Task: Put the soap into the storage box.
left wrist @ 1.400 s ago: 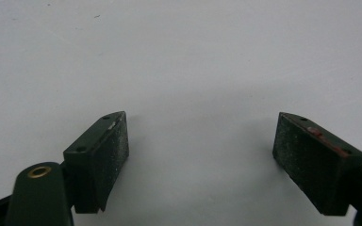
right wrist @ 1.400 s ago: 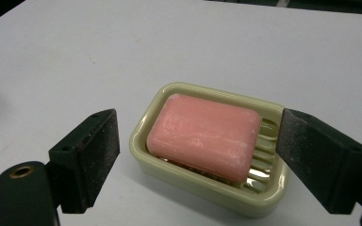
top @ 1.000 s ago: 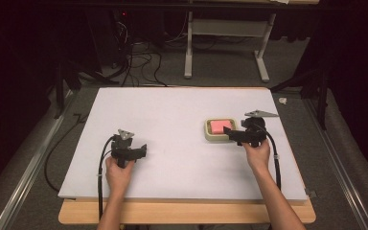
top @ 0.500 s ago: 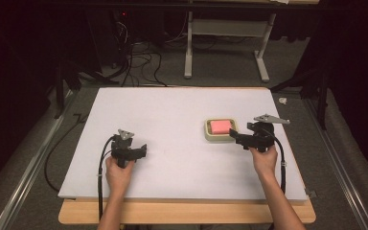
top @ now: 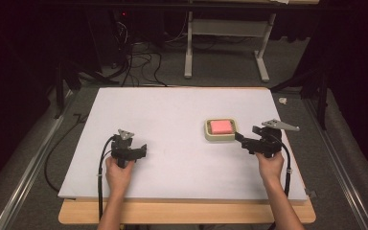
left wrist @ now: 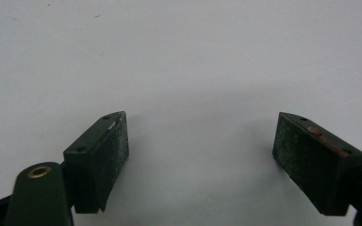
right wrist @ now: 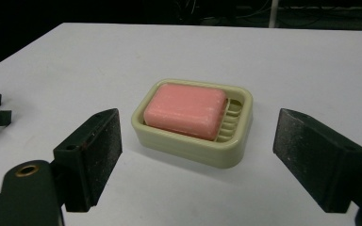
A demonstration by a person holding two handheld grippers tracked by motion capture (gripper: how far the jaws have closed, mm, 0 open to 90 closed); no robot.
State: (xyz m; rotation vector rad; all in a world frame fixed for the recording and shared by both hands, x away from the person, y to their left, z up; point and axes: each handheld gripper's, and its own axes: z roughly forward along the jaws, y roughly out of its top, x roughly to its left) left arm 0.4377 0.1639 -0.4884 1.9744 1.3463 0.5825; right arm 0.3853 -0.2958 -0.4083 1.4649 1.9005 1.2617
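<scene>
**Soap dish in front of right hand-held gripper; both sets of jaws apart and empty**

The high view shows the layout: the left hand-held gripper (top: 141, 151) sits low over the white sheet of the bench (top: 172, 115), well apart from the right hand-held gripper (top: 239, 139), whose jaws point at the soap dish (top: 221, 130) just ahead of them.

The right gripper view adds detail that the high view cannot resolve. The right hand-held gripper (right wrist: 195, 160) has its jaws spread wide, gripping nothing, with the soap dish (right wrist: 193, 150) standing ahead of and between them, not touching either one. The dish is cream-coloured with a ribbed floor. A pink bar of soap (right wrist: 185, 109) lies inside it, set toward the left jaw's side, leaving ribs bare on the other.

The left gripper view shows the left hand-held gripper (left wrist: 200, 153) with jaws also wide apart, only bare white sheet between and beyond them.
</scene>
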